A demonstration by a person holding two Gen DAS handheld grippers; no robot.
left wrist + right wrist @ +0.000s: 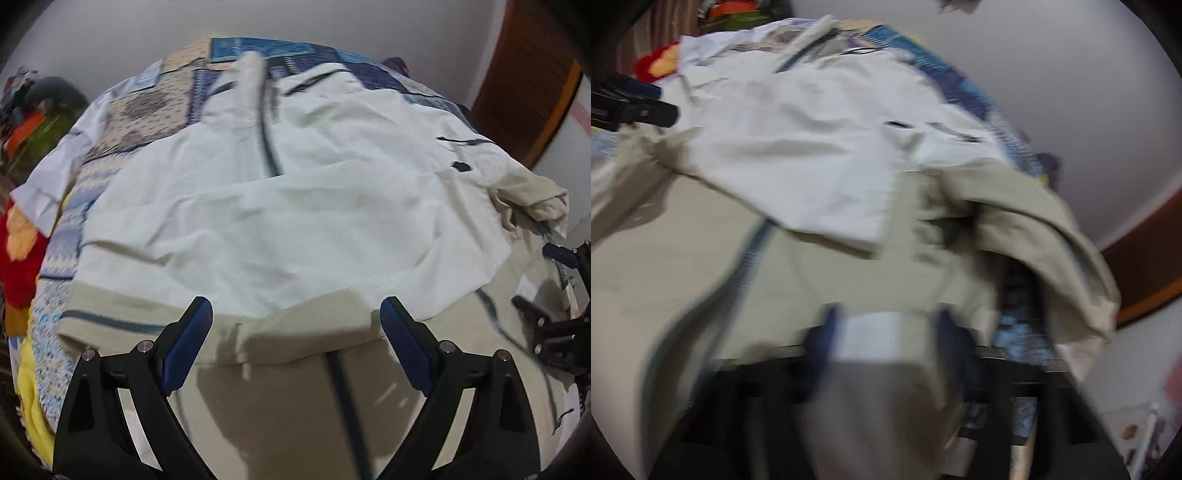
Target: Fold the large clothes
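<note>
patterned bedspread (177, 70), white wall (110, 33), wooden door (532, 74) at two o'clock, pale jacket (280, 206) spread flat, left gripper (295, 325) wide apart and empty, right gripper (886, 332) blurred, parted, only its view shows cloth between its fingers

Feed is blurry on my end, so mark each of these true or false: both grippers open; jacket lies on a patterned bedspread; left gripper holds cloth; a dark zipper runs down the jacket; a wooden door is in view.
1. Both grippers open: true. The left gripper and the right gripper stand apart.
2. The jacket lies on a patterned bedspread: true.
3. Left gripper holds cloth: false; nothing is pinched.
4. Dark zipper on jacket: true.
5. Wooden door in view: true.
</note>
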